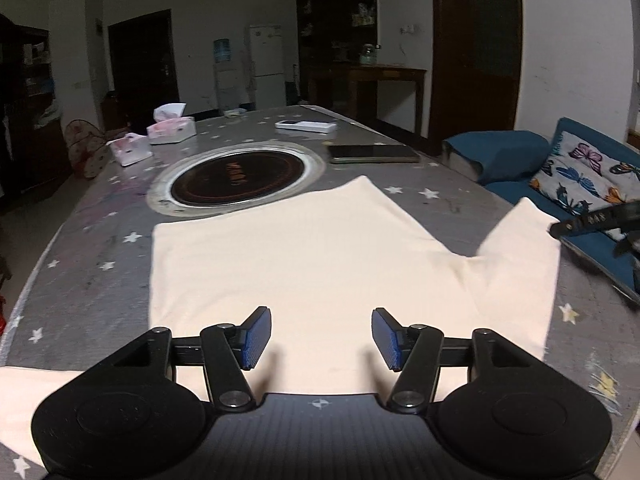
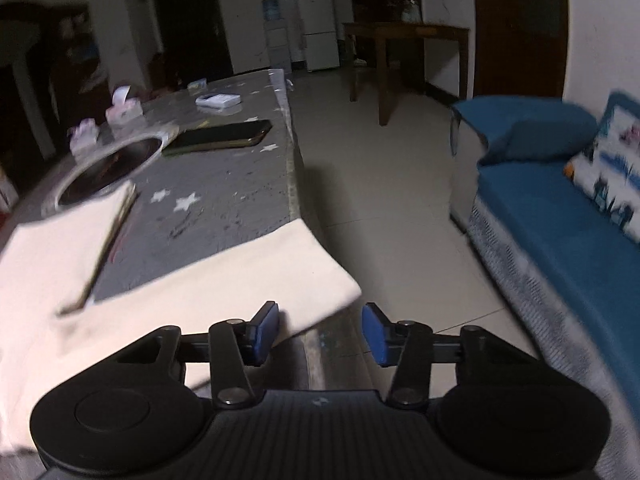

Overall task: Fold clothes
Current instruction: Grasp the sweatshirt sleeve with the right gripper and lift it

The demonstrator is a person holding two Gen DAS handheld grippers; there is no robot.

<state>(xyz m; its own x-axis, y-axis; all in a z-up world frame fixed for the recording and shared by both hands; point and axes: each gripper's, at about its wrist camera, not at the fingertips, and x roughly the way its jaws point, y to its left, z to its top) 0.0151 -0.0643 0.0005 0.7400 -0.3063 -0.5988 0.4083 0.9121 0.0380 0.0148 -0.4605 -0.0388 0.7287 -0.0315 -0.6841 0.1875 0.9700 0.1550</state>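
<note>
Blue-padded jaws of the left gripper (image 1: 321,338) are seen spread wide at the bottom centre of the left wrist view, holding nothing, above a cream fabric garment (image 1: 304,260) laid flat across the grey star-patterned bench (image 1: 92,248). One sleeve (image 2: 256,276) of the garment is shown reaching the bench edge in the lower centre of the right wrist view, where the right gripper (image 2: 320,334) is likewise held wide and empty. A round black inset cooktop (image 1: 236,178) lies beyond.

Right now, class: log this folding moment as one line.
task: fold clothes | left gripper: open, above cream shirt | right gripper: open, at sleeve by table edge | shirt flat, unfolded
</note>
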